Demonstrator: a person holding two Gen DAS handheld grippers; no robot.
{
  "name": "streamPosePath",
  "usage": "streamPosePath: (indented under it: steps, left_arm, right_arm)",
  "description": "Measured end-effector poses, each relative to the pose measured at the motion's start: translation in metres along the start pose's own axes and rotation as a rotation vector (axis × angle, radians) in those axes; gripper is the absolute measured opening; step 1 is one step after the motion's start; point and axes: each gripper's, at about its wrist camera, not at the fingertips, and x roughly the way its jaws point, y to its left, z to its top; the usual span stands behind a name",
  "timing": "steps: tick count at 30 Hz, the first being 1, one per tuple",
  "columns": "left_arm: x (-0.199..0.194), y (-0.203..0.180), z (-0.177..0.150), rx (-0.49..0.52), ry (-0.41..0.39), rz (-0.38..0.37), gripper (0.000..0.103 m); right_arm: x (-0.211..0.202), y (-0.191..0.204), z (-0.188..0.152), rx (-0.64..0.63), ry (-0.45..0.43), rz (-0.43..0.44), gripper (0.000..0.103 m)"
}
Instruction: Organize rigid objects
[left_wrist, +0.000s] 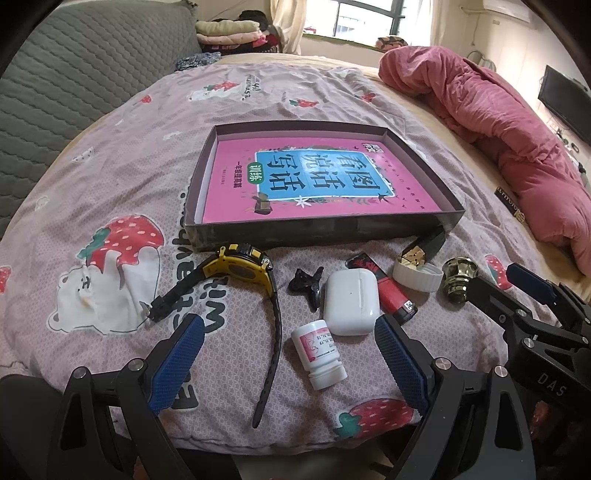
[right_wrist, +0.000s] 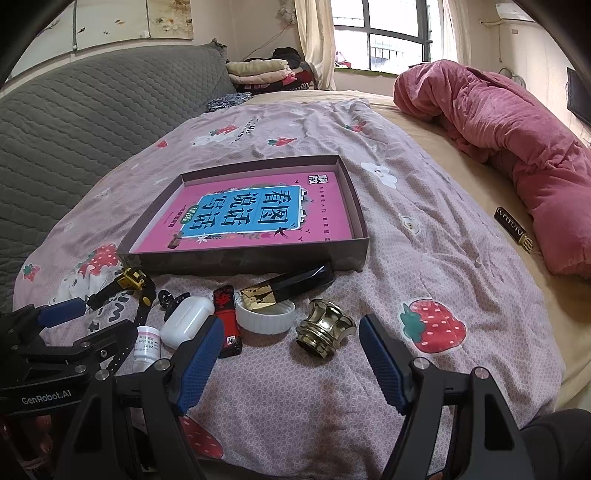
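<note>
A: From the left wrist, the left gripper (left_wrist: 288, 354) stands spread wide with nothing held; the small white pill bottle (left_wrist: 320, 355) lies on its side between its blue fingers (left_wrist: 177, 363); the yellow-and-black watch (left_wrist: 240, 275) sits ahead and to the left, the white earbud case (left_wrist: 351, 301) just ahead to the right.

B: The right wrist shows what yours crops; the right gripper (right_wrist: 288, 360) is also released, empty, and the brass knob (right_wrist: 325, 328) lies just ahead between its fingers; the red lighter (right_wrist: 227, 321) touches the inner face of its left finger.

A: Mine shows the whole black hair clip (left_wrist: 306, 285); yours hides most of it.

B: Agreed; ahead of both, the shallow box (right_wrist: 364, 236) holds a pink book (right_wrist: 255, 218) with Chinese characters, upside down from here; the white lid (right_wrist: 266, 319) and black-gold stick (right_wrist: 291, 284) lie before it.

A: Writing: "DAS" on your gripper in my view.

B: "GenRobot.AI" on yours in mine; the bottle's print is too small.
</note>
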Motion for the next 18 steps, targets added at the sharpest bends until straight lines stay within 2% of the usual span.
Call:
streamPosePath:
  steps: [18]
  left_arm:
    - [-0.0020, -0.0008, -0.0007, 0.001, -0.001, -0.004, 0.094]
  right_arm:
    - [0.0007, 0.0013, -0.0011, -0.003, 0.005, -0.001, 0.075]
